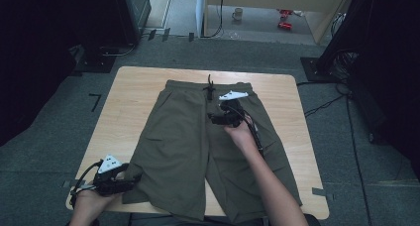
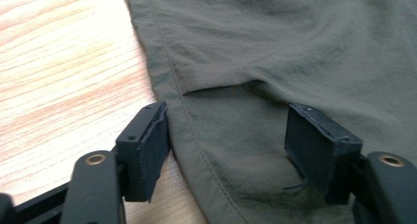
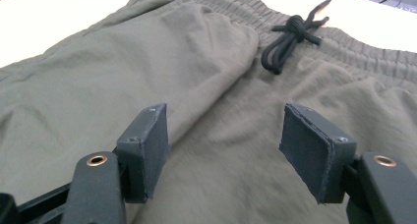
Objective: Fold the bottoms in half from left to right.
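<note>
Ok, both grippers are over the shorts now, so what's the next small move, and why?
Probably close the left gripper on the hem edge of the shorts: its open jaws already straddle that edge at the table corner. The right gripper hovers open below the drawstring, gripping nothing.

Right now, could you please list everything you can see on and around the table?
shorts: one, olive green, spread flat on the table, waistband at the far side
drawstring: one, black, knotted at the waistband
table: one, light wood, centre
mug: one, pale, floor beyond the table
left hand-held gripper: one, black, open, straddling the near left hem edge of the shorts
right hand-held gripper: one, black, open, over the shorts below the waistband
</note>
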Demonstrator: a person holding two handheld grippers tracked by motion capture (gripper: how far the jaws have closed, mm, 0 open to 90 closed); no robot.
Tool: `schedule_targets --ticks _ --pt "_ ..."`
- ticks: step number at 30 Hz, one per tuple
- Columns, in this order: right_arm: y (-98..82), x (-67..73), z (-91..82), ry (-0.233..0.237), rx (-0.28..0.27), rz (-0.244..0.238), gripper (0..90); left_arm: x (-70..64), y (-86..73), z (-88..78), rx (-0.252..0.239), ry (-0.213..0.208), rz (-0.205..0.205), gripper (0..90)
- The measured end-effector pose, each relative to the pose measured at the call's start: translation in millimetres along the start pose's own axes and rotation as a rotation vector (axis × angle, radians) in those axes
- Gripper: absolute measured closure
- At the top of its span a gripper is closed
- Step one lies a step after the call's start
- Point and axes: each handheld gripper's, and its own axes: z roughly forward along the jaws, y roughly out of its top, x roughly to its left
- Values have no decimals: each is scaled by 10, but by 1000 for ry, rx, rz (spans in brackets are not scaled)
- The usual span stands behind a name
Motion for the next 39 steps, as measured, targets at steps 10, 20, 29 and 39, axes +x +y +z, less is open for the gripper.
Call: schedule_targets --ticks 10,20,29,39 --pt "118 72 173 -2 -4 -14 358 -4 4 9 3 -17 3 260" --pt "247 123 318 8 -21 13 369 -15 -4 19 5 -22 35 219" --pt "411 171 428 10 -26 5 372 -25 0 19 5 -7 31 253" --pt "489 245 610 27 -54 15 368 -24 15 8 10 7 17 331"
